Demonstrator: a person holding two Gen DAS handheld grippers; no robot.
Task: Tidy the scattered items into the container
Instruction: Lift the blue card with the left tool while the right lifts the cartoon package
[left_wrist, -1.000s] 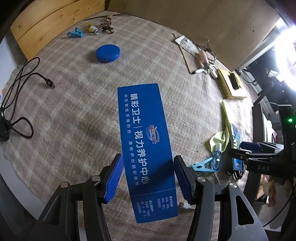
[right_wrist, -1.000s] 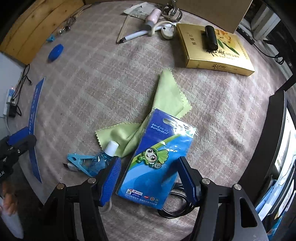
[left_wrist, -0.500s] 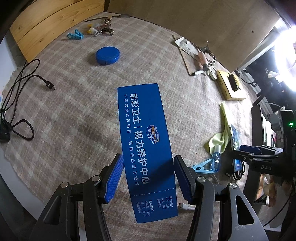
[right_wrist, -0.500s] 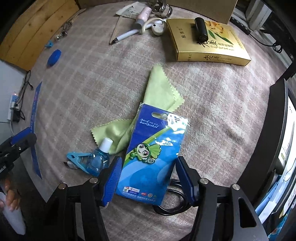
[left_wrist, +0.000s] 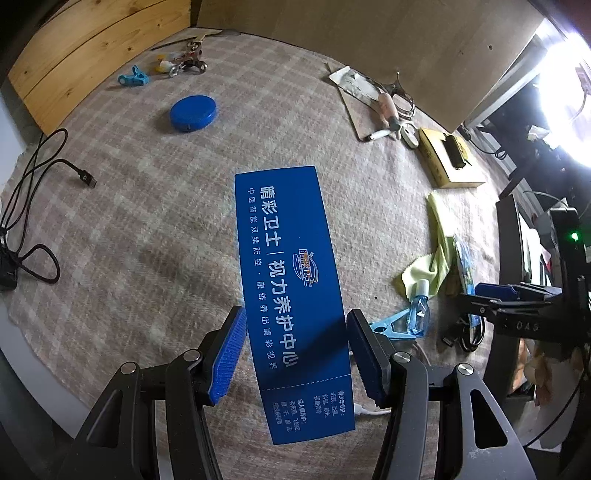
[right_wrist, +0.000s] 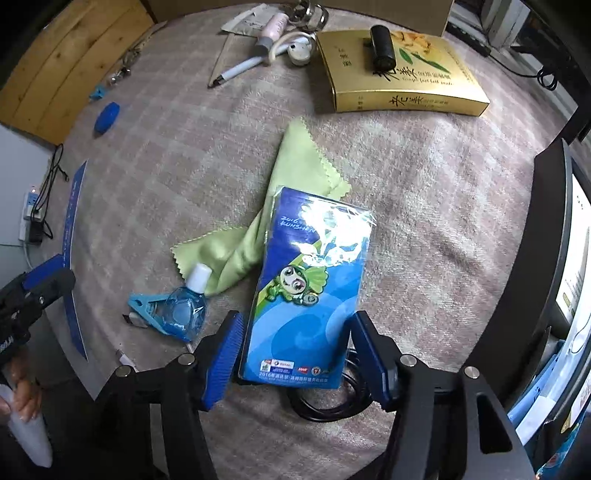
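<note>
Shifting since a second ago, the blue packet (right_wrist: 314, 280) is now lying straighter between the jaws of the right tongs (right_wrist: 293, 354), while the green cloth (right_wrist: 303, 166) and gold box (right_wrist: 402, 85) are sitting higher in the right wrist view. Those jaws are opening, with the packet between them but not pinched. It is resting near the right edge of the bench (left_wrist: 147, 221), partly on the cloth and partly over a black cable (right_wrist: 325, 406).

The left tongs (left_wrist: 295, 354) are gripping a long blue card (left_wrist: 284, 240) across its width by its two thin edges, holding it above the near middle of the bench. It is staying fixed in the left wrist view while the bench slides slightly behind it.

Several slips are looking likely. The card is being held only at its edges, so a harder squeeze is probably going to bow it and let it spring free. The packet's glossy sleeve is looking slippery, so it may slide out of the pads on lifting. Because it is lying on the cloth and the cable, a low grab is risking catching either one, dragging the small bottle (right_wrist: 183, 310) and the blue clip (right_wrist: 142, 306) just beside them. No open container is showing in either view, so both hands may be carrying their loads without a clear place to put them.
</note>
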